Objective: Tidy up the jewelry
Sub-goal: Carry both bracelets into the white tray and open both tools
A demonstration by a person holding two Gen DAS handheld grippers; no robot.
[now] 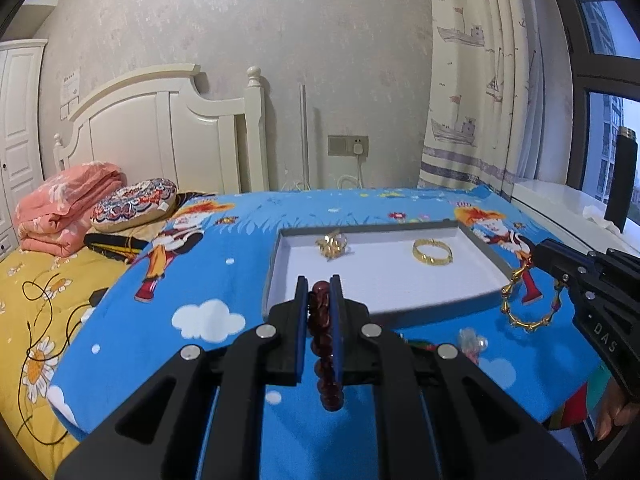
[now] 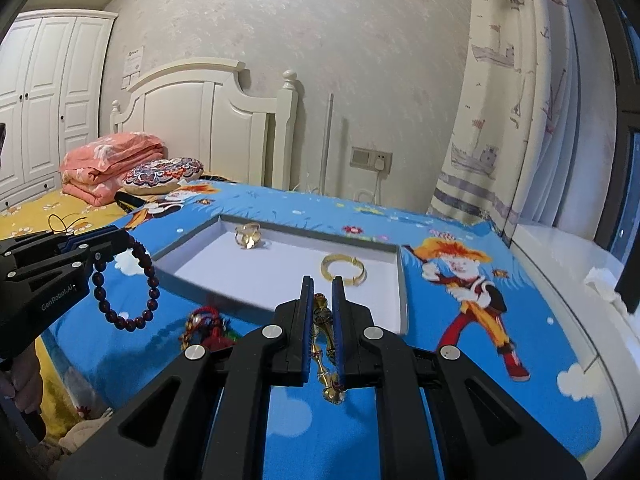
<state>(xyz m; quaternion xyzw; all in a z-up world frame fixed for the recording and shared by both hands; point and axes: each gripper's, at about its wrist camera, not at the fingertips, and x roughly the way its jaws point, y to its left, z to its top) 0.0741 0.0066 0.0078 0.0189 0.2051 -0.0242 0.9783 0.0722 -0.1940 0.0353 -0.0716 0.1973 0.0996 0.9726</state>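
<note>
My left gripper [image 1: 319, 280] is shut on a dark red bead bracelet [image 1: 322, 344] and holds it above the blue cartoon cloth, just before the near edge of the grey tray [image 1: 276, 264]; the bracelet hangs as a loop in the right wrist view [image 2: 132, 284]. My right gripper [image 2: 322, 280] is shut on a gold bamboo-link bracelet [image 2: 326, 344], which dangles right of the tray [image 1: 528, 300]. In the white-lined tray [image 2: 402, 280] lie a gold ornate piece [image 1: 332, 243] [image 2: 248, 236] and a gold bangle [image 1: 432, 251] [image 2: 344, 269].
A red and green string bracelet [image 2: 208, 328] and a small clear pink trinket [image 1: 472, 344] lie on the cloth before the tray. A bed with a pink folded quilt [image 1: 64, 208] and round cushion [image 1: 134, 202] is at the left. A windowsill [image 2: 568, 264] runs along the right.
</note>
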